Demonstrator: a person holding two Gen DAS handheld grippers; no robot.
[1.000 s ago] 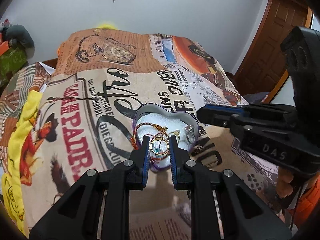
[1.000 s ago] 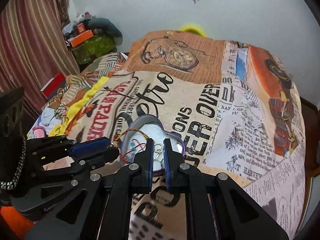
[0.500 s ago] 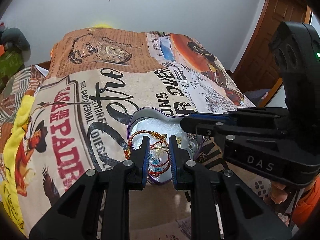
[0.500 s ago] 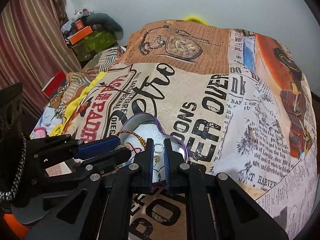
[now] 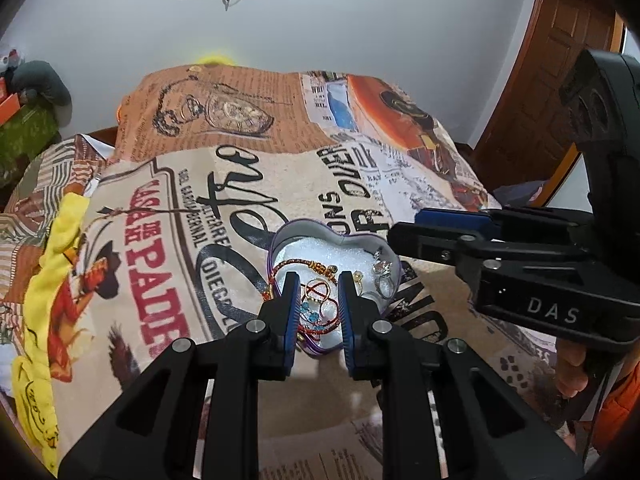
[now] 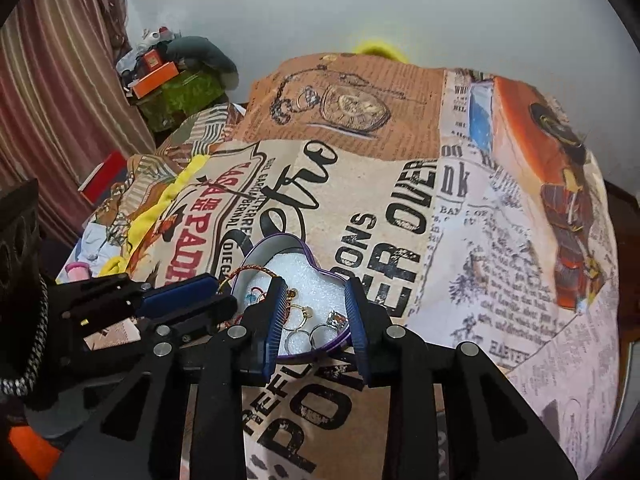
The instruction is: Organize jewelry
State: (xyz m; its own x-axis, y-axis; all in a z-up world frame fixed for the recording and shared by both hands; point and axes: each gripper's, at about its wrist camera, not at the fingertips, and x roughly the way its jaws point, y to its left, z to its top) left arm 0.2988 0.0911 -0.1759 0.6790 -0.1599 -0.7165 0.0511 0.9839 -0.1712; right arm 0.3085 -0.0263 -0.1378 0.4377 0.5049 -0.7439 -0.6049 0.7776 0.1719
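Jewelry [image 6: 316,322] lies piled in a purple heart-shaped tin [image 6: 298,245] on a white foam liner, the tin resting on a newspaper-print bedspread [image 6: 480,240]. The right gripper [image 6: 316,320] hangs over the tin's near lobe with its jaws spread wide and nothing between them; several rings [image 6: 334,320] sit below the gap. The left gripper [image 5: 318,312] is parted more narrowly, also empty, its fingers flanking a tangle of red thread bracelets [image 5: 320,322] and a gold bangle [image 5: 318,290].

Trouble could come from that tangle: closing on one cord would likely drag its neighbours out, or tip the light tin on the soft bedding. The two tools are close together over a small container, so they could knock each other. A ring pinched off-centre could spring away into the fabric.

The tin's near rim is hidden behind both sets of fingers. How the cords interlace is hard to read, and the small blue beads [image 5: 310,312] may belong to a bracelet, though that is unclear.
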